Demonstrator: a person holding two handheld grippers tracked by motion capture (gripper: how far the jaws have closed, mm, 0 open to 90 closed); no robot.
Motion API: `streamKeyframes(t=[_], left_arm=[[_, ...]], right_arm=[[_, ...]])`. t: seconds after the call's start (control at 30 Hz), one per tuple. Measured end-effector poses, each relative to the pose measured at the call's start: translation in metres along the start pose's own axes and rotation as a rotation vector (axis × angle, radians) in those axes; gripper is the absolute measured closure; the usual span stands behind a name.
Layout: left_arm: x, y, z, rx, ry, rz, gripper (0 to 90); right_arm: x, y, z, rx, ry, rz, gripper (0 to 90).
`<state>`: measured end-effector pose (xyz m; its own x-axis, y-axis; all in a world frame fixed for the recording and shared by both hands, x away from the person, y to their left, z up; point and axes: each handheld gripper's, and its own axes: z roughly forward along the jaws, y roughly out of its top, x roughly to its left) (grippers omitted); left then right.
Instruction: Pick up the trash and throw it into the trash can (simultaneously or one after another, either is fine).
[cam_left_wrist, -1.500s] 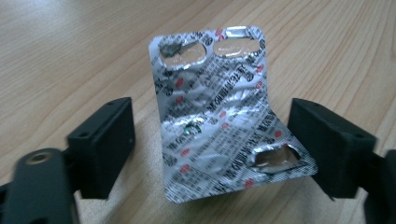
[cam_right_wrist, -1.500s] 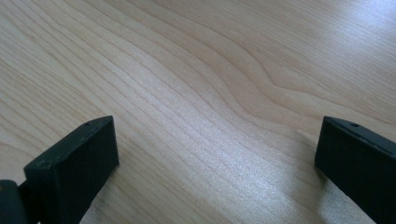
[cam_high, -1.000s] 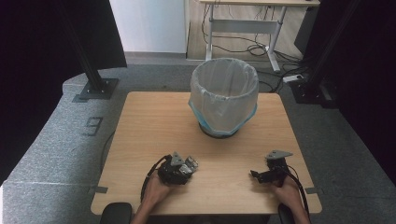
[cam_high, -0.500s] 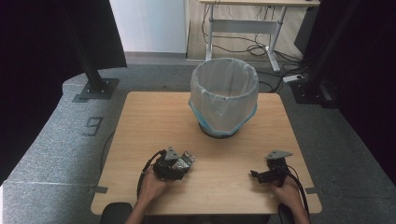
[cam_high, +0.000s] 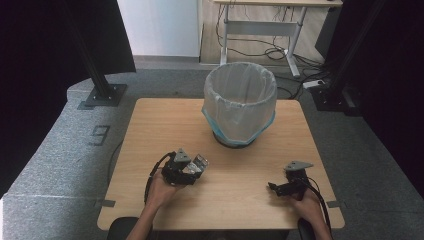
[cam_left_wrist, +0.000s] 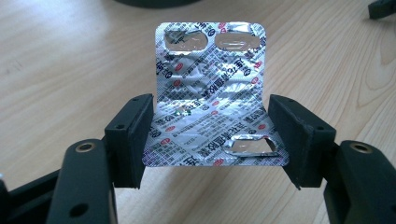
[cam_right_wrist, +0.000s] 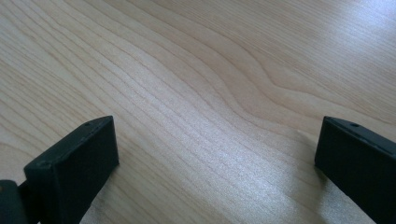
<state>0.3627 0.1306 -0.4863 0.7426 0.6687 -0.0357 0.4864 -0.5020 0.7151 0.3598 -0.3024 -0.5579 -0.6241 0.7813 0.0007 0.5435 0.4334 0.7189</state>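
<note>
Near the table's (cam_high: 220, 200) front edge, left of centre, the left tool (cam_left_wrist: 210, 140) pinches a silver blister pack (cam_left_wrist: 210, 100) by its side edges, lifted off the wood. Its own view shows printed foil and burst pockets. Toward the front right corner, the right tool (cam_right_wrist: 215, 154) stands spread wide, empty.

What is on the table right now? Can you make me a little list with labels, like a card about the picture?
Held thing: a silver pill blister pack, some pockets already torn open
Who holds it: the left gripper, its jaws pressing on the pack's two side edges
Other tool: the right gripper, jaws wide apart with nothing between them, low over the wood
Bin: a waste bin lined with a clear bag, standing at the far middle of the table
Table: light wooden table
Gap: the pack is apart from the bin
</note>
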Motion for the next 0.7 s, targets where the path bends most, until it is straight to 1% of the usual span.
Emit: streamKeyframes(t=[0.17, 0.33, 0.43, 0.53, 0.57, 0.6, 0.7], left_arm=[[0.004, 0.006, -0.004, -0.006, -0.006, -0.01, 34.0], [0.01, 0.016, -0.012, -0.011, 0.001, -0.012, 34.0], [0.012, 0.019, -0.015, -0.016, 0.003, -0.013, 34.0], [0.014, 0.028, -0.021, -0.022, 0.008, -0.006, 34.0], [0.014, 0.028, -0.021, -0.022, 0.008, -0.006, 34.0], [0.015, 0.032, -0.025, -0.026, 0.009, -0.006, 34.0], [0.017, 0.04, -0.03, -0.022, 0.019, 0.007, 34.0]], right_arm=[[0.0, 0.0, 0.0, 0.0, 0.0, 0.0, 0.0], [0.0, 0.0, 0.0, 0.0, 0.0, -0.001, 0.0], [0.0, 0.0, 0.0, 0.0, 0.0, -0.001, 0.0], [0.0, 0.0, 0.0, 0.0, 0.0, -0.002, 0.0], [0.0, 0.0, 0.0, 0.0, 0.0, -0.002, 0.0], [0.0, 0.0, 0.0, 0.0, 0.001, -0.002, 0.0], [0.0, 0.0, 0.0, 0.0, 0.0, -0.001, 0.0]])
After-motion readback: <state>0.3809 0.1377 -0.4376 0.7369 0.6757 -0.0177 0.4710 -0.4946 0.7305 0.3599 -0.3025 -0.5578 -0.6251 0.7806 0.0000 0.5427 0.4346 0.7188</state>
